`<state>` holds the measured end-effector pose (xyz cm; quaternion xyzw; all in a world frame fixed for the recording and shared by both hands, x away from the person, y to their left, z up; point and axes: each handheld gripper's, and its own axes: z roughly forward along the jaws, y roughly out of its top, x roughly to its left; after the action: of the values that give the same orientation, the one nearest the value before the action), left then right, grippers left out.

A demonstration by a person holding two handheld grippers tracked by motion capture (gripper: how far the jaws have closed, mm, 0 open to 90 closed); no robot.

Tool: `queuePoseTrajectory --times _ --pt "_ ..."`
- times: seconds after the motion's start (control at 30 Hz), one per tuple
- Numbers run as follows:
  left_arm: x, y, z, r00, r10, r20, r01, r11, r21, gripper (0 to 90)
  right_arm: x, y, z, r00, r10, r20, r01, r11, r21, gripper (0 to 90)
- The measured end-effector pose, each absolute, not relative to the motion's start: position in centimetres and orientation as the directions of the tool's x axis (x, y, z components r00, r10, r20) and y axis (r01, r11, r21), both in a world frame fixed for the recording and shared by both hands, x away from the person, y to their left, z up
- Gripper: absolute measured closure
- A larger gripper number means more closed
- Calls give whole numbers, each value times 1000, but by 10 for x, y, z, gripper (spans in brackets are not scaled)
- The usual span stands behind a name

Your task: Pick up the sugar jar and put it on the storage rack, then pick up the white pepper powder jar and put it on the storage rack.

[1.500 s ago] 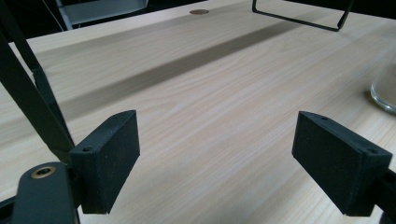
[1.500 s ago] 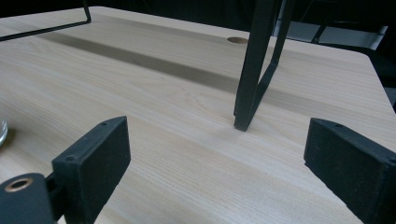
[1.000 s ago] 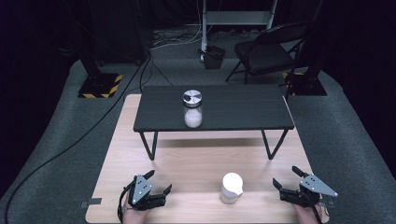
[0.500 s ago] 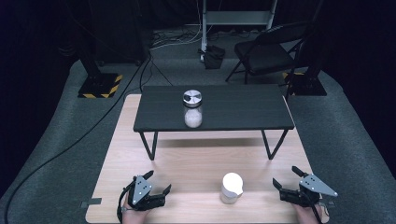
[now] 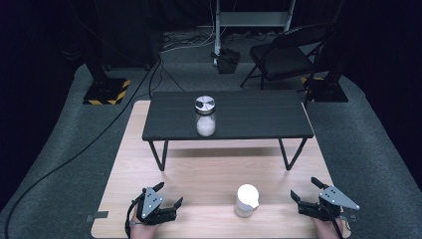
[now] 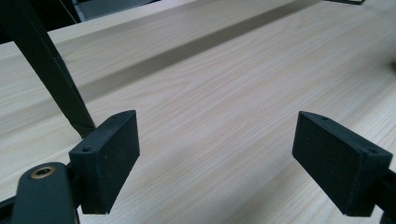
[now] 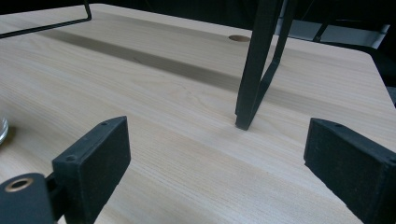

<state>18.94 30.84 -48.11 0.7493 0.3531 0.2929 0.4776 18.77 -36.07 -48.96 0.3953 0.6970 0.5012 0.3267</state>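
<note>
A glass jar with a metal lid (image 5: pixel 205 116) stands on the black raised shelf (image 5: pixel 259 117) at the back of the wooden table (image 5: pixel 209 169). A white-topped small jar (image 5: pixel 246 200) sits near the table's front edge, between the two grippers. My left gripper (image 5: pixel 168 195) rests low at the front left, open, with bare wood between its pads (image 6: pixel 108 158). At the front right my right gripper (image 5: pixel 304 189) is open too, with nothing between its pads (image 7: pixel 95 161). An edge of the small jar (image 7: pixel 3 129) shows at the far left of the right gripper view.
The shelf stands on thin black legs (image 7: pixel 254 70), one close ahead of the right gripper and one (image 6: pixel 53 77) ahead left of the left gripper. A black chair (image 5: pixel 286 52) and stands with cables sit on the grey floor behind the table.
</note>
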Motion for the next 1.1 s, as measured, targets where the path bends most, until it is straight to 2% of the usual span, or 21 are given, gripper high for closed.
queuePoseTrajectory --times 1.1 --pt "191 307 -479 583 807 98 260 -300 918 144 187 -362 -491 -482 875 -55 218 180 959 65"
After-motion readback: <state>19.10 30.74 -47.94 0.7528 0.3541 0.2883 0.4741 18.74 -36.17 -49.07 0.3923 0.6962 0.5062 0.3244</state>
